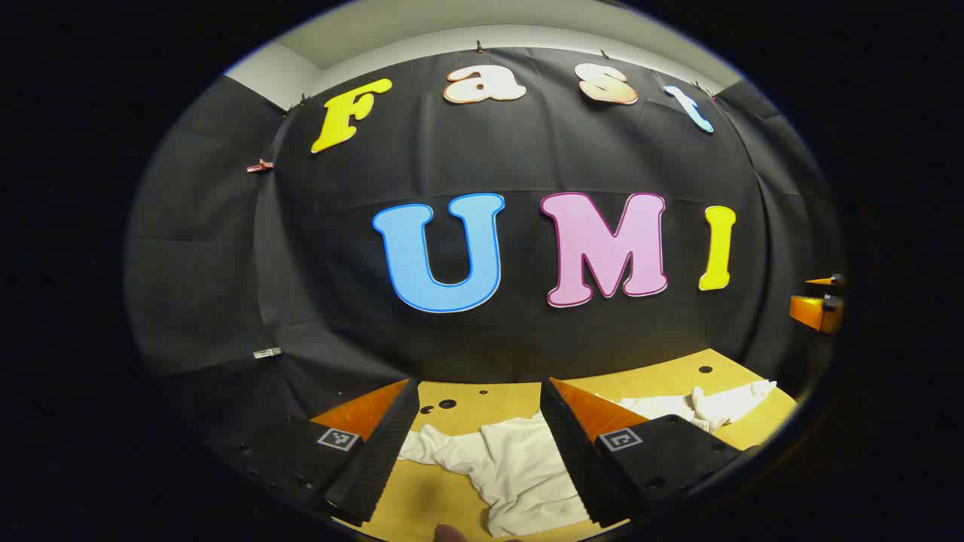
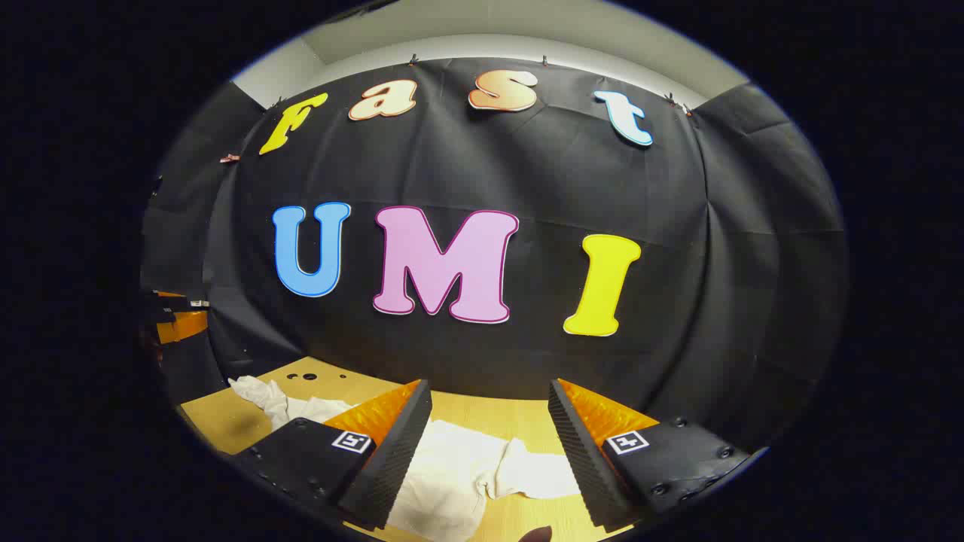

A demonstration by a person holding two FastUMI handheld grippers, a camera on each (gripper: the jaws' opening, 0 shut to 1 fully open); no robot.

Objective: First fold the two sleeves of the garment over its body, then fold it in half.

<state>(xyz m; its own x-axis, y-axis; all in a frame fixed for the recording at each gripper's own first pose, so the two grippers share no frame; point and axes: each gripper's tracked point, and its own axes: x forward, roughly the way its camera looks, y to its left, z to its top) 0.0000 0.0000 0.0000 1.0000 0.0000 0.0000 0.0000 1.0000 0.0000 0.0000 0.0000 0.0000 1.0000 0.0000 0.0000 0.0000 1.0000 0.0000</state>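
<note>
I see the white garment [image 1: 520,470] lying rumpled on the wooden desk [image 1: 422,500], not yet folded flat. In the left gripper view its cloth spreads between and just beyond my left tongs [image 1: 482,452], with one bunched sleeve [image 1: 715,406] trailing off toward the far right part of the desk. In the right gripper view the same garment [image 2: 452,474] lies below my right tongs [image 2: 489,452], one sleeve end [image 2: 538,474] curled back on the wood near the middle, the other sleeve [image 2: 267,399] stretched away to the left.

My left tongs stand wide apart, holding nothing; the ribbed black fingers [image 1: 384,459] frame the cloth from above, and I cannot tell whether they touch it. My right tongs are likewise spread wide and empty, the fingers [image 2: 576,459] hanging over the garment's body.

At the right edge of the left gripper view I catch an orange-and-black piece of the other gripper [image 1: 817,309], well apart from the cloth. The desk has a few dark round holes [image 1: 444,405] near its far edge, by the black cloth wall [image 1: 339,301]. A fingertip [image 1: 450,533] shows at the very bottom of the left gripper view, and another [image 2: 536,534] at the bottom of the right gripper view.
</note>
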